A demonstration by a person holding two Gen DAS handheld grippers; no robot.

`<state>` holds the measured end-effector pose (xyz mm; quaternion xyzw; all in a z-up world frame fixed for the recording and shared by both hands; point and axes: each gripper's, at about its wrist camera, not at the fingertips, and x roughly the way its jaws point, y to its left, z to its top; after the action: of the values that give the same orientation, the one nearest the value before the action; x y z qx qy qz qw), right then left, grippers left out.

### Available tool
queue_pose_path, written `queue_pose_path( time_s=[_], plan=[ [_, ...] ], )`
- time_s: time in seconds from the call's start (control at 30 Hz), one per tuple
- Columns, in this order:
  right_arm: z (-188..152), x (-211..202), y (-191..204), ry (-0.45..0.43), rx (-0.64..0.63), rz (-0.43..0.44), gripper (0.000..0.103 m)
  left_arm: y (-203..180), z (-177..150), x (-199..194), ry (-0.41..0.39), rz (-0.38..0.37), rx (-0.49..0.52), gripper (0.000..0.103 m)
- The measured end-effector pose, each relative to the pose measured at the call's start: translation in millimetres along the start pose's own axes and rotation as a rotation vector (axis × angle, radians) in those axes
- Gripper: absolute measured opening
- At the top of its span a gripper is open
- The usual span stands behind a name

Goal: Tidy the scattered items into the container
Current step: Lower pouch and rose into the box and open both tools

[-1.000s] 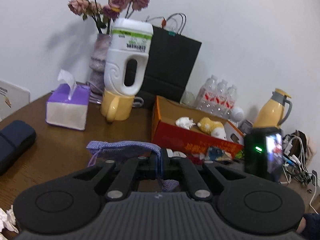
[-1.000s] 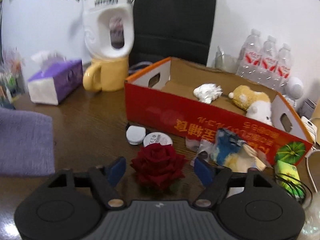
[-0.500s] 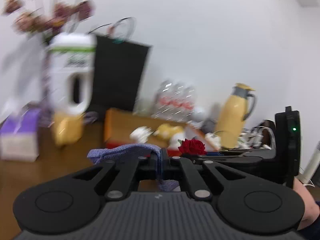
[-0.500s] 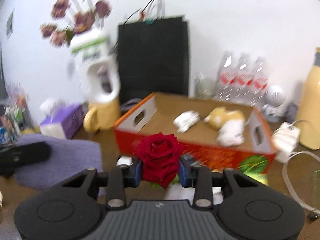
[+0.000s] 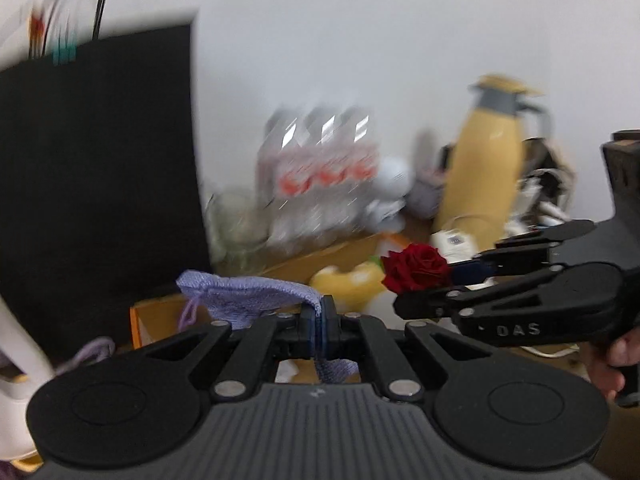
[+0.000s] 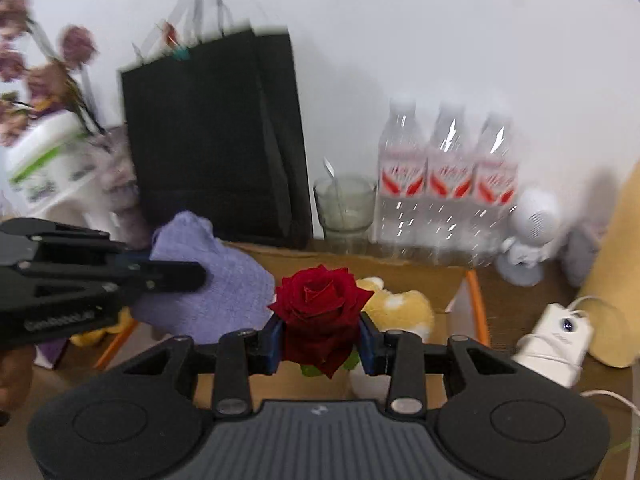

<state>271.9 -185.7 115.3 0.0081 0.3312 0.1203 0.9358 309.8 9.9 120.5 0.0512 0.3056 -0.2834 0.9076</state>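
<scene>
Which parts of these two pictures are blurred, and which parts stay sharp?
Left wrist view: black bag and water bottles smeared by motion; left gripper and purple pouch sharp. Right wrist view: milder blur on dried flowers; rose and right gripper crisp.

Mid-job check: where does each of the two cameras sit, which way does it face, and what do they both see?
Left wrist: on the left hand-held gripper, looking along its fingers shut on the purple pouch, toward the cardboard box; the right hand shows at its right edge.
Right wrist: on the right hand-held gripper, fingers clamping the red rose, facing the box and black bag; part of the left hand shows.
Shared: pouch, rose, box, bag, water bottles, yellow plush toy.
</scene>
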Motion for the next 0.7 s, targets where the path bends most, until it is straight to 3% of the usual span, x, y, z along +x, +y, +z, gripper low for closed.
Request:
queue_pose_path(
  time_s=[0.13,0.3,0.43,0.5,0.6,0.67,0.7],
  plan=[
    [8,69,-1,0.12,0.022,0.02,0.036,34,-8,55,0.205,0.063,-0.043,0.003],
    [5,123,8,0.237,-0.022,-0.022,0.036,50,-20,87,0.376,0.161,-0.051,0.01],
    [5,150,6,0.315,-0.01,-0.036,0.036,48,-24,93,0.415,0.203,0.025,0.021],
    [6,155,8,0.336,-0.011,-0.04,0.041,47,-19,92,0.424,0.226,0.011,0.044],
    [8,159,13,0.356,-0.051,-0.074,0.051,43,-12,88,0.433,0.253,0.0,0.059],
    [10,156,13,0.361,-0.052,-0.083,0.062,35,-4,83,0.415,0.274,0.005,0.072],
    [12,151,12,0.36,-0.044,-0.071,0.075,31,0,78,0.399,0.288,0.002,0.078]
  ],
)
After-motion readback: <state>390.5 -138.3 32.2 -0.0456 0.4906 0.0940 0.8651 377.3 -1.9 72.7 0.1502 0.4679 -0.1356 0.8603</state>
